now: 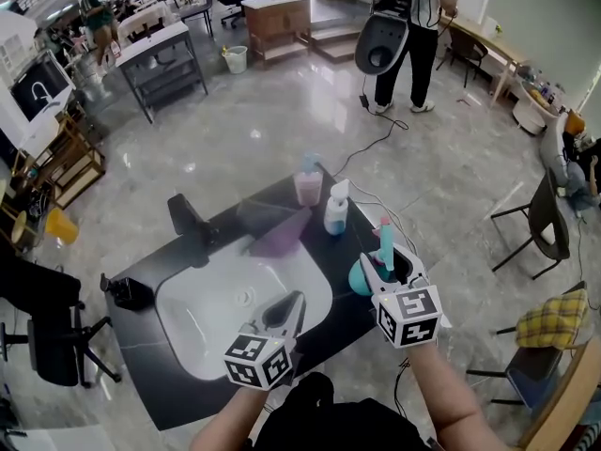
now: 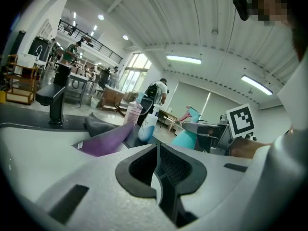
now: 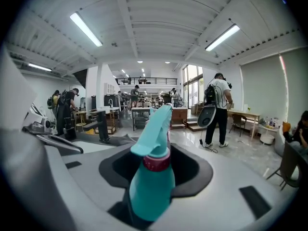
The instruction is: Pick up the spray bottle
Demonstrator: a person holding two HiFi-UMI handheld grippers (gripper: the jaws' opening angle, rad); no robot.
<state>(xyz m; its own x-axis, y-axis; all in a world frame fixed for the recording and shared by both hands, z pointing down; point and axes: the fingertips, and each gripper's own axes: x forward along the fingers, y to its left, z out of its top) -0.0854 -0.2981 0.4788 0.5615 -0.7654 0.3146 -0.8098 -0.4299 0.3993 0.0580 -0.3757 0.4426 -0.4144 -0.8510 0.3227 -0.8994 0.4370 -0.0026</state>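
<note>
A teal spray bottle (image 1: 361, 276) with a red collar is clamped upright in my right gripper (image 1: 386, 257), just off the right end of the dark counter (image 1: 340, 314). The right gripper view has the bottle (image 3: 151, 186) filling the space between the jaws, its trigger head pointing away. My right gripper (image 3: 156, 170) is shut on the bottle's body. My left gripper (image 1: 290, 307) hovers over the white sink basin (image 1: 211, 341), shut and holding nothing. From the left gripper view, my left gripper (image 2: 158, 163) has its pads together, and the teal bottle (image 2: 185, 137) shows to the right.
A pink pump bottle (image 1: 308, 184), a white and blue bottle (image 1: 336, 210) and a purple cloth (image 1: 280, 239) sit behind the basin. A black faucet (image 1: 191, 222) stands at its left. A person (image 1: 406, 36) stands on the floor beyond; chairs (image 1: 542, 222) are at the right.
</note>
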